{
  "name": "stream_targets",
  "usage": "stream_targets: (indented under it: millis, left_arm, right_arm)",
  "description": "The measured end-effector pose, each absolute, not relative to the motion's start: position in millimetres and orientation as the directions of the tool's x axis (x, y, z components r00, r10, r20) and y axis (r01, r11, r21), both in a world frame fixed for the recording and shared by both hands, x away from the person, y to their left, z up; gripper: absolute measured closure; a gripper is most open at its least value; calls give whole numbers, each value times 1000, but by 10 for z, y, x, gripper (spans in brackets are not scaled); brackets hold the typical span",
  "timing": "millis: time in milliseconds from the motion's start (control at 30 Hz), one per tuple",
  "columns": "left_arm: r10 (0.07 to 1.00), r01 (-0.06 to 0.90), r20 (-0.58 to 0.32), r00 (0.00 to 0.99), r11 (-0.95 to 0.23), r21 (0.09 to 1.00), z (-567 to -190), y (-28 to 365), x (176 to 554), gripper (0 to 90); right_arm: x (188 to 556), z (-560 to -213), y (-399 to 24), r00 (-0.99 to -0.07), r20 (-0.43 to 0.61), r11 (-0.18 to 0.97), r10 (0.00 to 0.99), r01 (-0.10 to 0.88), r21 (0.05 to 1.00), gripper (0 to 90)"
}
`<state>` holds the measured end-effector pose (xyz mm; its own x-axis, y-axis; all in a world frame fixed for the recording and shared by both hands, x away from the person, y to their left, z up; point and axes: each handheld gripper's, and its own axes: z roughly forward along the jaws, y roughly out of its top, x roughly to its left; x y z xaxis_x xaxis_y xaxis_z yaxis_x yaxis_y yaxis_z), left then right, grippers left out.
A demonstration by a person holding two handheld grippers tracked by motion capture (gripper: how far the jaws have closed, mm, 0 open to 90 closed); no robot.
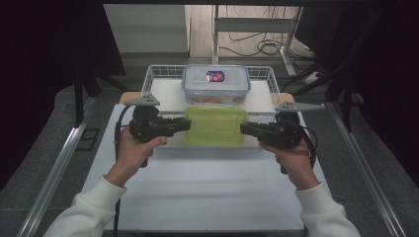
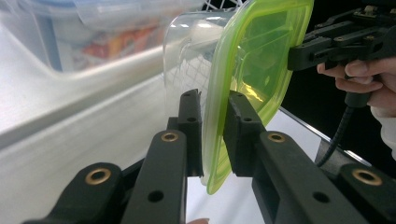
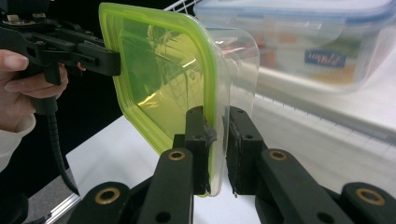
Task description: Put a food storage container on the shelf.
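Observation:
A clear box with a green lid [image 1: 216,126] hangs level above the white table, held between the two grippers. My left gripper [image 1: 188,124] is shut on the box's left rim. My right gripper [image 1: 243,129] is shut on its right rim. In the left gripper view, the black jaws of the left gripper [image 2: 212,100] pinch the lid's edge and the clear wall, and the green lid [image 2: 261,51] reaches across to the right gripper [image 2: 299,53]. In the right gripper view, the right gripper [image 3: 215,114] clamps the opposite rim of the green lid [image 3: 159,79], with the left gripper [image 3: 112,63] at its far edge.
Just behind the held box, a white wire basket [image 1: 160,70] stands at the table's far end. In it is a clear box with a blue-rimmed lid [image 1: 216,84] with colourful contents. The white table [image 1: 207,192] stretches toward the person. Metal rails run along both sides.

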<state>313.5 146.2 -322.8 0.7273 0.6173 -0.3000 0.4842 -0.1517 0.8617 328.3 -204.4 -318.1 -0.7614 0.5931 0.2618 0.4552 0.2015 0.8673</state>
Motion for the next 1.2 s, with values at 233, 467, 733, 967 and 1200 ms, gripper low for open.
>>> stream_targets:
  millis: [233,467,733,967,1200]
  left_arm:
    - [623,481,-306,720,-131,867,-3068,1514,3277,785]
    - [616,474,-309,724,-119,873,-2913,1532,3459,786]
    - [630,476,-300,716,-127,870,-2725,1501,3729,788]
    - [641,494,-314,700,-118,861,-2634,1483,3934,793]
    - [643,507,-332,691,-103,855,-2567,1498,4084,792]
  right_arm:
    - [3420,-2983,-1986,-761,257,195,596,448,873,797]
    - [3555,-2777,-1957,-754,246,206,609,449,869,797]
    - [3856,-2578,-1973,-742,274,193,612,476,858,797]
    - [4033,-2481,-1978,-731,287,181,619,489,853,796]
    - [4213,-2411,-1966,-720,307,162,622,502,849,797]
